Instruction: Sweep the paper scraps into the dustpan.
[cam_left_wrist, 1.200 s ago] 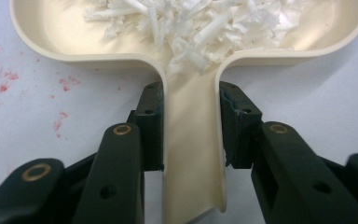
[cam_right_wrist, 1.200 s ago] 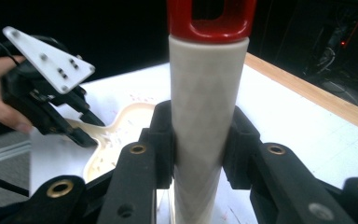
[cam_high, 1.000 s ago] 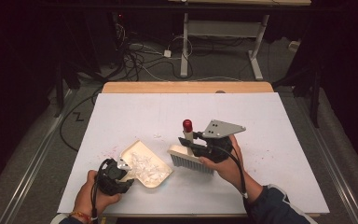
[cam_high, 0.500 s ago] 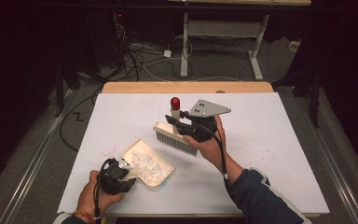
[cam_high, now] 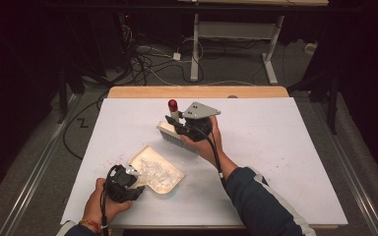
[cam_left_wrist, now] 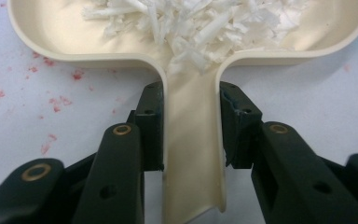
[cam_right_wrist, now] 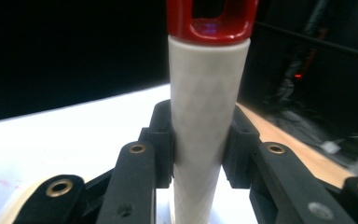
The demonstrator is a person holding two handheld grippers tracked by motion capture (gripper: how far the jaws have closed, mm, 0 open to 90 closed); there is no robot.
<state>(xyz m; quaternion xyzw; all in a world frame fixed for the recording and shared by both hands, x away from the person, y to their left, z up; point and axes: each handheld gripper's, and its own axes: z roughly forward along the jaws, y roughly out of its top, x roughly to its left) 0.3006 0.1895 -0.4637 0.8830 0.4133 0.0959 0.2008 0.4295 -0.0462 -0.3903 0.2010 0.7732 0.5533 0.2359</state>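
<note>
A cream dustpan (cam_high: 156, 169) lies on the white table, filled with white paper shreds (cam_left_wrist: 200, 23). My left gripper (cam_high: 129, 177) is shut on the dustpan's handle (cam_left_wrist: 192, 154), one jaw on each side. My right gripper (cam_high: 178, 126) is shut on the white handle (cam_right_wrist: 205, 121) of a hand brush (cam_high: 176, 135), which has a red cap (cam_right_wrist: 212, 18) on top. The brush is held upright, bristles down, over the middle of the table, up and to the right of the dustpan.
The white sheet (cam_high: 285, 147) covers most of the table, with a wooden edge (cam_high: 197, 92) at the far side. Small red specks (cam_left_wrist: 51, 107) lie on the sheet left of the dustpan handle. Cables and table legs stand on the dark floor beyond.
My right gripper has carried the brush up and away from the dustpan toward the table's middle. The dustpan has tilted back flat, and the left gripper stays where it was.
</note>
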